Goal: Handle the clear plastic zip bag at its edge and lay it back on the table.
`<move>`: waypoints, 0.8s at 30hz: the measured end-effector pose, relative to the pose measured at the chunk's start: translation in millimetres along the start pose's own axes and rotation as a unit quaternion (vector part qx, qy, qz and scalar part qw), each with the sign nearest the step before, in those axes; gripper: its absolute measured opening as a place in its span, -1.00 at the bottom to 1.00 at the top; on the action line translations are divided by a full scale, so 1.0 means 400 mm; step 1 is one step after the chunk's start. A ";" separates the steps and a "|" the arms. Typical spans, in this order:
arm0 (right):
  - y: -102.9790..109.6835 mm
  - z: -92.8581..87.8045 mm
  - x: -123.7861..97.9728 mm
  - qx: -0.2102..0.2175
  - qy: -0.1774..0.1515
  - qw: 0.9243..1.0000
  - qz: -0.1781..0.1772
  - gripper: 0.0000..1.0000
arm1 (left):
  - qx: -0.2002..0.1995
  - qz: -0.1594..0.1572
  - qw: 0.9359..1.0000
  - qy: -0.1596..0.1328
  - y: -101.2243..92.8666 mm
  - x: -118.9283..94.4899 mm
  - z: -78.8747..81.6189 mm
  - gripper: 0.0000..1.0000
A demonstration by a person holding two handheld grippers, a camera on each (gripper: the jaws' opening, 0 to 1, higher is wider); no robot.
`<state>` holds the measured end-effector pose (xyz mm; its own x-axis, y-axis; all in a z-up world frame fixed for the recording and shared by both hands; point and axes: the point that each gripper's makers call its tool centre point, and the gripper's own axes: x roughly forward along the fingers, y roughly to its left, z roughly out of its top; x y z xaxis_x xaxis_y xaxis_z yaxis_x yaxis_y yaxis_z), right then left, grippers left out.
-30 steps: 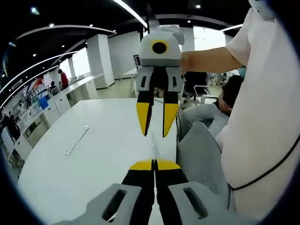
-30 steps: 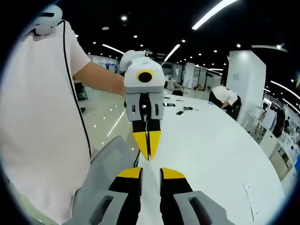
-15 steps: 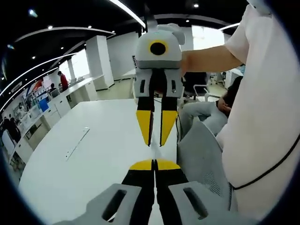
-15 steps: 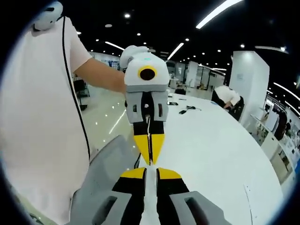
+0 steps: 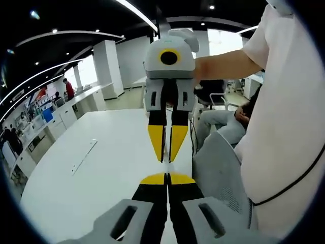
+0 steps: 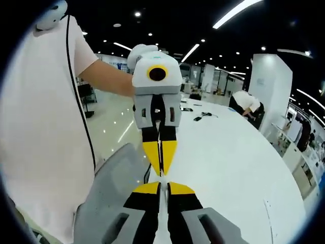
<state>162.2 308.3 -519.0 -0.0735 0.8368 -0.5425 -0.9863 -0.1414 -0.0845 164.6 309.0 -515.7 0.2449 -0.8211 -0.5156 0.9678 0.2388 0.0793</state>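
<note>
Both views face each other closely above the shared white table (image 5: pixel 101 168)

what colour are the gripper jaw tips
Yellow, on black jaws. Clearest in the left gripper view, on the right gripper facing the camera.

My left hand-held gripper (image 5: pixel 167 179) shows yellow tips on black fingers and a grey body; my right hand-held gripper (image 5: pixel 166 158), facing it, has the same yellow tips, a light grey shell and a yellow ring round its black lens. The table (image 5: pixel 101 173) is plain white. The chair (image 5: pixel 221 175) is grey mesh. My shirt (image 5: pixel 284 132) is pale, crossed by a black cable (image 5: pixel 292 183).
</note>
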 end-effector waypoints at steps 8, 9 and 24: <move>0.008 -0.001 0.006 -0.021 -0.001 1.000 0.004 -1.00 | 0.000 -0.001 1.000 0.001 0.002 -0.003 -0.010 -1.00; 0.006 -0.005 0.006 -0.023 0.004 1.000 0.003 -1.00 | 0.000 0.000 1.000 0.002 0.003 -0.003 -0.013 -1.00; 0.008 -0.015 0.009 -0.032 0.017 0.999 -0.001 -1.00 | 0.003 0.000 1.000 0.001 -0.002 0.000 -0.019 -1.00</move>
<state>159.8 307.7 -526.5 -0.0653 0.8183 -0.5711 -0.9748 -0.1746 -0.1386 163.4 312.8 -522.1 0.2457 -0.8202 -0.5167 0.9680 0.2362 0.0852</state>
